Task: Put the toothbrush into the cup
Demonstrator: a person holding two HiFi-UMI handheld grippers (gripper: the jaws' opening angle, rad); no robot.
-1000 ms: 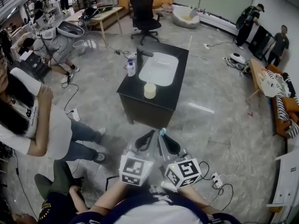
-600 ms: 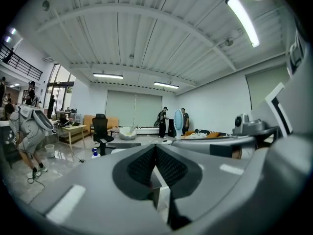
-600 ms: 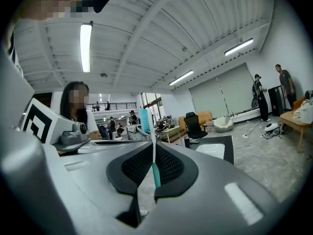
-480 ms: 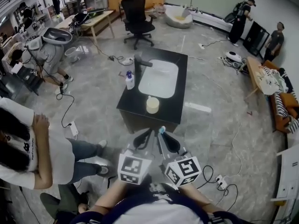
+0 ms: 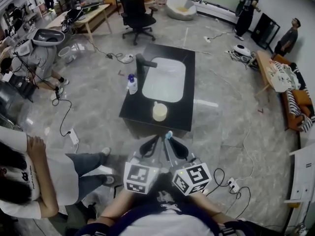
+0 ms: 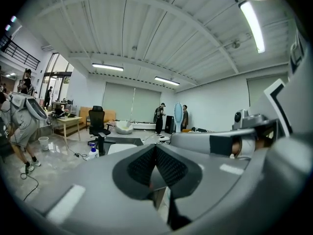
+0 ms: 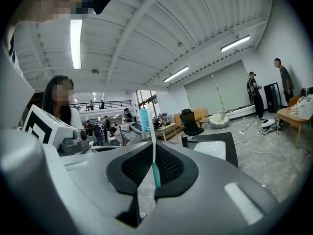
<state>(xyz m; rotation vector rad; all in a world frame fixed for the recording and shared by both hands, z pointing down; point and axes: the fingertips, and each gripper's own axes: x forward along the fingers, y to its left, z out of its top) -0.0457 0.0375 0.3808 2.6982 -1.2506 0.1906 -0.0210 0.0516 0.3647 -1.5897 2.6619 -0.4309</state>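
toothbrush (image 7: 151, 142) sits clamped in right gripper (image 7: 153, 161); cup (image 5: 159, 111) shows only overhead.

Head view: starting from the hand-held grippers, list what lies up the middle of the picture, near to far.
toothbrush → cup → sink basin → office chair

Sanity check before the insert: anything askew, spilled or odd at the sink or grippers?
Nothing stands out. The cup stands upright on the counter; the toothbrush is clamped straight in the right gripper, brush head outward; the left gripper is shut and empty.
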